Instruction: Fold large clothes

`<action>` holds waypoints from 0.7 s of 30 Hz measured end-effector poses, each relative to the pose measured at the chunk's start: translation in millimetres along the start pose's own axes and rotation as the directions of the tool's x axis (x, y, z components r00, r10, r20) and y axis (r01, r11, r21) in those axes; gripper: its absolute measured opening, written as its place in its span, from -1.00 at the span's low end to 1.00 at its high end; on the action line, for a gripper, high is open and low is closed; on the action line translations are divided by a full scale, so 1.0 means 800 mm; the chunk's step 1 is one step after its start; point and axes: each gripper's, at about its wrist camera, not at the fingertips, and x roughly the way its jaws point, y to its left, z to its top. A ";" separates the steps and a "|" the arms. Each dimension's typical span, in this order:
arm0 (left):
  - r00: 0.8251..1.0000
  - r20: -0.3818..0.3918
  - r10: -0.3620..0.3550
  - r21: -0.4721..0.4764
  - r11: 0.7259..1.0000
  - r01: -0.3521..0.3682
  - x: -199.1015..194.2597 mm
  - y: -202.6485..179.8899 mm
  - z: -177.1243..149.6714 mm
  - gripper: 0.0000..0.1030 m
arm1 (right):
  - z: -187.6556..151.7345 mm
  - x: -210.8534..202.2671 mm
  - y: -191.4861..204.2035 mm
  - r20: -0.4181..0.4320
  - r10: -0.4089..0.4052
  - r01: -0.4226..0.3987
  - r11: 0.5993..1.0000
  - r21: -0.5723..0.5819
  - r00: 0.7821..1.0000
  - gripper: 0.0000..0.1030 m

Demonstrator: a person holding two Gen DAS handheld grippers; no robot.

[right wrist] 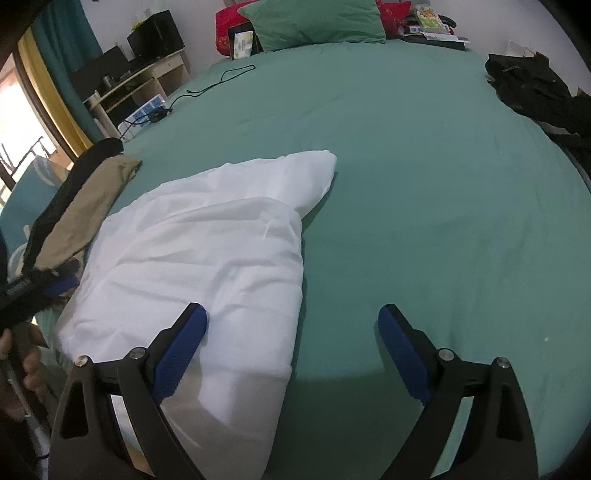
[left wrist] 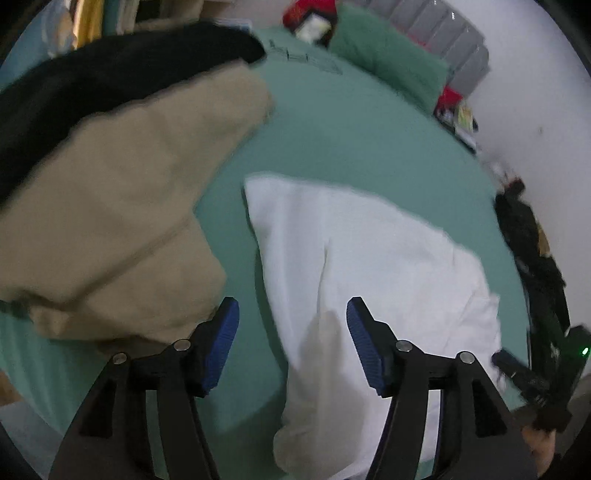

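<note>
Right wrist view, folded white garment (right wrist: 207, 258) lying flat, long axis running away toward pillow (right wrist: 314, 20)

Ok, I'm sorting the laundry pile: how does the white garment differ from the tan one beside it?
The white garment lies near the bed's middle; the tan garment sits at its edge. The white one lies alone with a flap folded over itself; the tan one has a black garment against it. Both rest on the green sheet, untouched by either gripper.
</note>
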 end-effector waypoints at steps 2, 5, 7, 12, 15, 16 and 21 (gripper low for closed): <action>0.998 -0.037 -0.052 -0.003 0.999 0.052 0.010 -0.005 -0.009 0.32 | -0.002 -0.004 -0.001 0.005 0.015 -0.015 1.000 0.011 1.000 0.80; 0.959 -0.074 -0.273 -0.118 0.958 0.263 0.015 0.001 -0.007 0.40 | -0.005 -0.006 -0.003 0.009 0.021 -0.021 1.000 0.009 1.000 0.80; 0.925 -0.100 -0.366 -0.194 0.919 0.342 0.026 0.008 -0.011 0.43 | -0.008 0.001 -0.004 -0.003 0.023 -0.022 1.000 0.008 1.000 0.80; 0.863 -0.184 -0.471 -0.166 0.880 0.445 0.041 -0.020 -0.024 0.43 | -0.015 0.015 -0.004 -0.006 0.020 -0.020 1.000 0.005 1.000 0.80; 0.831 -0.253 -0.495 -0.127 0.869 0.479 0.054 -0.044 -0.036 0.43 | -0.015 0.018 0.000 -0.006 0.009 -0.009 1.000 -0.018 1.000 0.80; 0.840 -0.259 -0.477 -0.092 0.878 0.470 0.053 -0.051 -0.038 0.46 | -0.015 0.018 0.000 -0.007 0.009 -0.009 1.000 -0.019 1.000 0.80; 0.880 -0.262 -0.397 0.035 0.907 0.419 0.058 -0.082 -0.044 0.63 | -0.015 0.017 0.000 -0.005 0.019 -0.019 1.000 -0.008 1.000 0.80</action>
